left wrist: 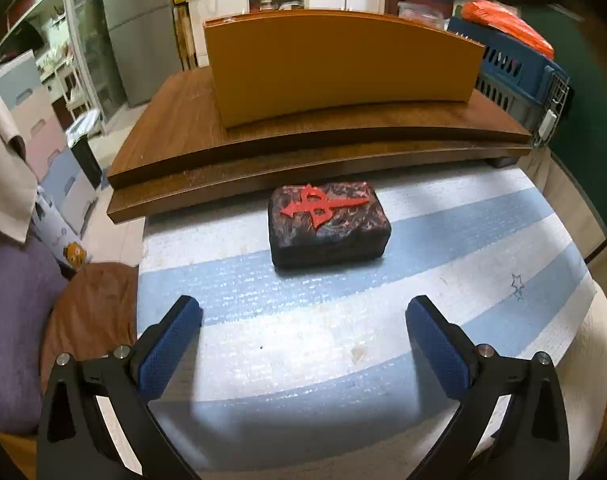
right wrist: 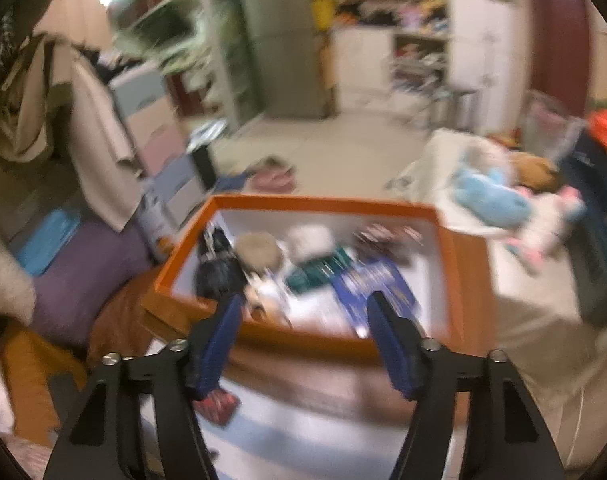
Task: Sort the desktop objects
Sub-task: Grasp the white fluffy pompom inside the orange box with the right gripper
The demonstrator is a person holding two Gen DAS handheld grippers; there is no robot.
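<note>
The desk (left wrist: 343, 340) wears a blue-and-white striped mat, and a dark block (left wrist: 328, 224) with a red emblem lies flat on it. Behind, touching the mat's far edge, sits a wooden riser (left wrist: 175, 152) carrying an orange box (left wrist: 339, 76).

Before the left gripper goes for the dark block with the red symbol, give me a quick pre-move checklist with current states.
1. Left gripper open, nothing between its fingers: ok.
2. Dark block lies flat on the striped mat, apart from the wooden riser: ok.
3. Mat between gripper and block bare: ok.
4. Right gripper above the orange box, nothing between its fingers: ok.
5. Free space in the box for the block: cannot tell, view blurred.
</note>
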